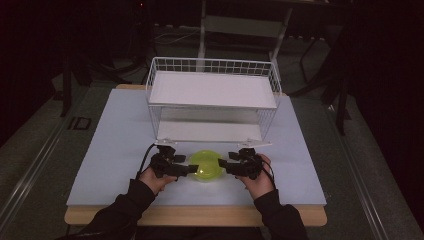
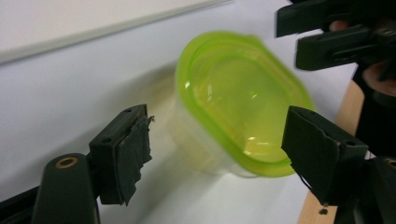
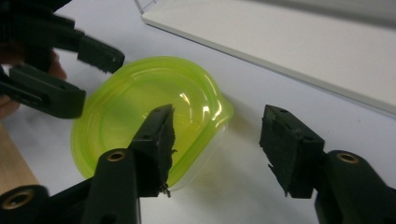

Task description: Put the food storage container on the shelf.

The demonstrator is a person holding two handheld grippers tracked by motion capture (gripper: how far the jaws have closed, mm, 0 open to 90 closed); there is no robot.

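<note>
Small clear container with a yellow-green lid (image 1: 207,166) sits on the white worktop (image 1: 115,145), lower centre of the high view, just in front of the white wire shelf rack (image 1: 212,95) that fills the upper middle. Container upright on the worktop, lid on.

Left gripper (image 1: 191,169) comes in from the lower left, held in the person's left hand (image 1: 154,180); its tips are at the lid's left edge. In the left gripper view the container (image 2: 240,100) lies between and beyond the two black jaws, which stand apart; the pads (image 2: 133,156) do not press on it, though the far-side jaw sits very close to the lid rim, and contact there is hard to call because the lid is blurred. Not gripping.

Right gripper (image 1: 223,165) mirrors it from the lower right, in the right hand (image 1: 257,180), tips at the lid's right edge. In the right gripper view the jaws are spread; one jaw overlaps the lid (image 3: 149,109) at centre frame, the other stands over bare worktop to the right, clear of the container. No grip here either. The left gripper (image 3: 88,74) shows in the upper left of that view, at the lid's far side.

Wooden table edge (image 1: 195,216) runs along the bottom of the high view.
</note>
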